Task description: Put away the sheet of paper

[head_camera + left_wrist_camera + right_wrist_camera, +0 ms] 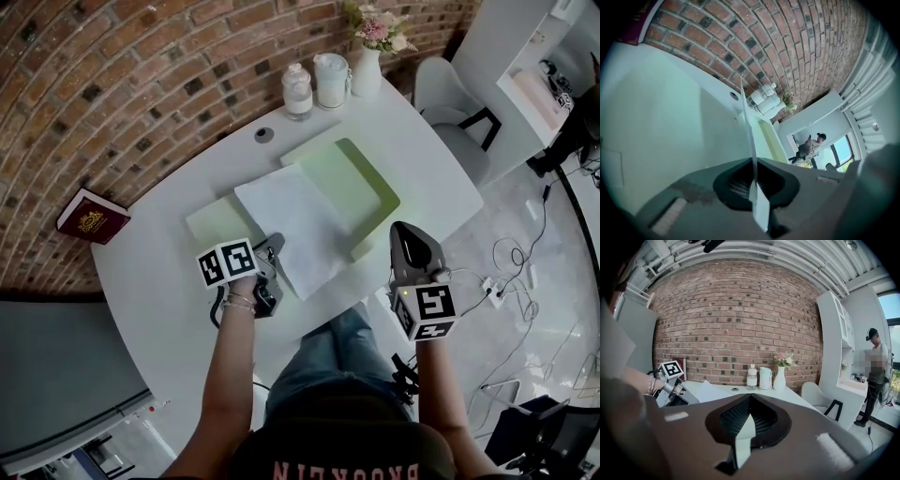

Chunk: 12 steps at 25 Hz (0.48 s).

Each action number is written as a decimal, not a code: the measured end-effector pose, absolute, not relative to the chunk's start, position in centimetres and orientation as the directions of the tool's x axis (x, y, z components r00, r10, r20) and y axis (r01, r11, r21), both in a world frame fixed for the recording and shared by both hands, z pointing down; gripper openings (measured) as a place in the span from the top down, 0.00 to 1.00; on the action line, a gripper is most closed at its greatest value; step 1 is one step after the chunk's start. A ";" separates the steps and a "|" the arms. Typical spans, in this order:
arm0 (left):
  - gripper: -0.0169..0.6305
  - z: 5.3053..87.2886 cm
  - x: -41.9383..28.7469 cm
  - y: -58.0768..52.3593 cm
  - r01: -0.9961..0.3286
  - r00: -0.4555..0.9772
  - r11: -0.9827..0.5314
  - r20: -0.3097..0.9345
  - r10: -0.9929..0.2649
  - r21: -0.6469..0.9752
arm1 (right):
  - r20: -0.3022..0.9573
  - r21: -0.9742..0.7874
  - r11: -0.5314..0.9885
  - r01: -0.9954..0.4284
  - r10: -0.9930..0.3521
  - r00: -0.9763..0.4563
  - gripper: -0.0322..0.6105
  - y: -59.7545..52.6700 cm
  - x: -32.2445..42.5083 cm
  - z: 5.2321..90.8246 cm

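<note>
While the left gripper [274, 247] pinched an edge of the sheet of paper [295, 225], seemingly to tuck it into the green folder [367, 187], the right gripper [404, 229] hung with fingers closed, empty.

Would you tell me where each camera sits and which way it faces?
Head view: on the person's head, looking steeply down at the white table; forearms, left gripper, right gripper show.
Left gripper view: on that gripper, looking across the table toward the brick wall; its jaws pinch the sheet of paper.
Right gripper view: on that gripper, facing the wall; shut jaws show.
Both gripper views show the flower vase.
</note>
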<state>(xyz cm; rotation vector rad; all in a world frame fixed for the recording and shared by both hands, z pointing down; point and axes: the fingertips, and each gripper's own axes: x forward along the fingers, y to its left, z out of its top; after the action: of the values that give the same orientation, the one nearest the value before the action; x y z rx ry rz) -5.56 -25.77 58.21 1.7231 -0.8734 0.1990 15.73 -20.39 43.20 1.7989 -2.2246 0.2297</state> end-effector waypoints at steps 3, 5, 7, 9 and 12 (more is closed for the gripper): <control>0.98 59.0 -5.4 -26.1 -0.654 0.690 -0.048 0.570 -0.447 0.755 | 0.310 0.046 0.222 -0.974 -0.930 -0.198 0.95 -20.6 15.9 43.3; 0.98 59.5 -5.0 -26.3 -0.670 0.674 -0.024 0.594 -0.439 0.742 | 0.312 0.044 0.227 -0.973 -0.928 -0.203 0.95 -20.9 16.1 43.3; 0.98 60.1 -4.6 -26.4 -0.692 0.653 0.001 0.626 -0.427 0.722 | 0.313 0.043 0.233 -0.972 -0.927 -0.208 0.95 -21.1 16.3 43.3; 0.98 60.7 -4.3 -26.6 -0.714 0.627 0.027 0.656 -0.420 0.699 | 0.315 0.042 0.238 -0.970 -0.925 -0.213 0.95 -21.3 16.7 43.4; 0.98 61.2 -3.9 -26.9 -0.735 0.593 0.066 0.687 -0.419 0.675 | 0.320 0.042 0.247 -0.968 -0.921 -0.221 0.95 -21.7 17.2 43.5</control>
<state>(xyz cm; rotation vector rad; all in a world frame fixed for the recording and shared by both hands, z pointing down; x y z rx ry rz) -3.90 -26.92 61.23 1.5599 -1.0020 0.3123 17.23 -21.74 43.53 1.7555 -2.2440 0.2405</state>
